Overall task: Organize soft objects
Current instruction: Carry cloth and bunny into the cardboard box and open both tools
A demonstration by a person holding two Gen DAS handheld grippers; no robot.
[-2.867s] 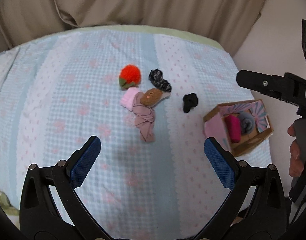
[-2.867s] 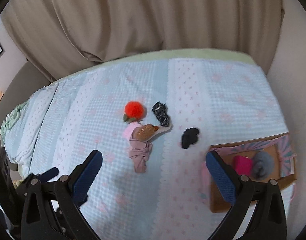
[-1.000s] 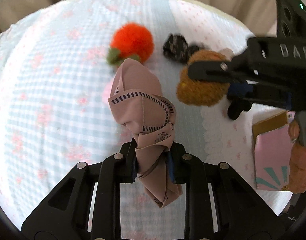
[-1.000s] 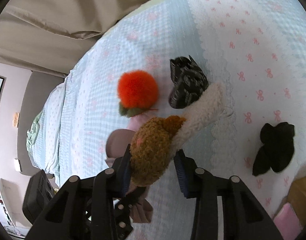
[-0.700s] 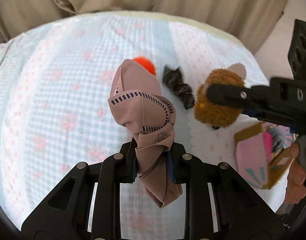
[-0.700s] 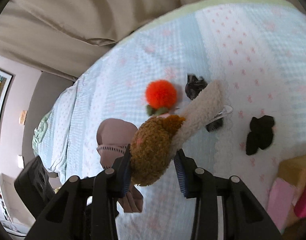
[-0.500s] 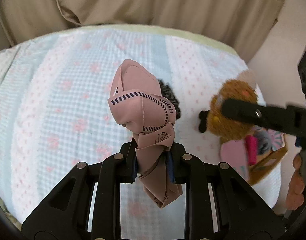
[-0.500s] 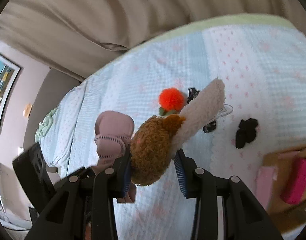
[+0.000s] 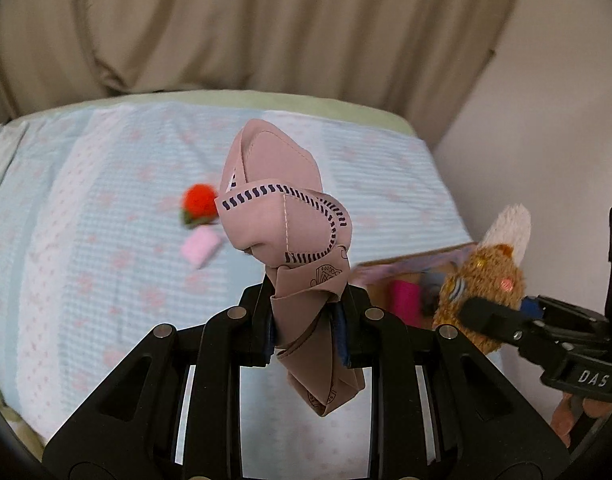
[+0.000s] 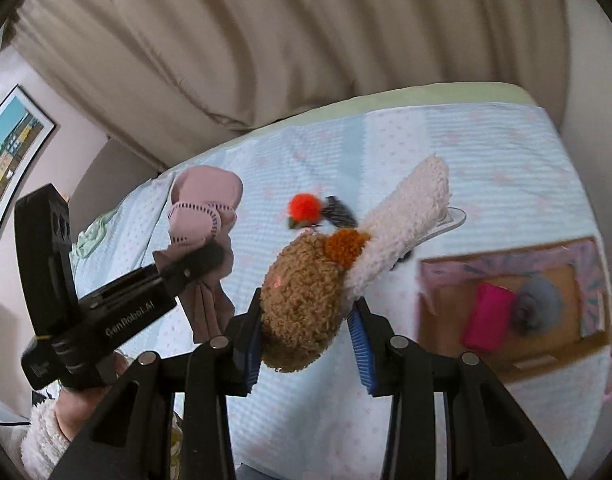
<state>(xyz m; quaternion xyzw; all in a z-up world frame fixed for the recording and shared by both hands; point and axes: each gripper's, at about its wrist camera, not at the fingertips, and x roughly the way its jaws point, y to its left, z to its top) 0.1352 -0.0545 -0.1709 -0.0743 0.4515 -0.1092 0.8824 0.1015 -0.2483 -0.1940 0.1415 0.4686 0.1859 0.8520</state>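
My left gripper (image 9: 306, 328) is shut on a folded dusty-pink cloth (image 9: 290, 240) and holds it well above the bed; it also shows in the right wrist view (image 10: 204, 216). My right gripper (image 10: 307, 340) is shut on a brown and cream plush sock (image 10: 306, 304), seen from the left wrist at the right (image 9: 485, 292). An open cardboard box (image 10: 437, 308) on the bed's right holds a magenta item (image 10: 487, 322) and a grey item (image 10: 539, 298). A red pompom (image 9: 198, 202) and a light pink piece (image 9: 200, 248) lie on the bed.
The bed has a pale blue checked cover (image 9: 86, 220) with beige curtains (image 9: 266, 28) behind. A dark patterned sock (image 10: 339, 210) lies beside the pompom. A wall (image 9: 545, 120) stands to the right of the bed, and a framed picture (image 10: 10, 152) hangs at the left.
Both grippers have risen and pulled back from the bed with their items. The view has swung toward the box, which now lies close under the right gripper.
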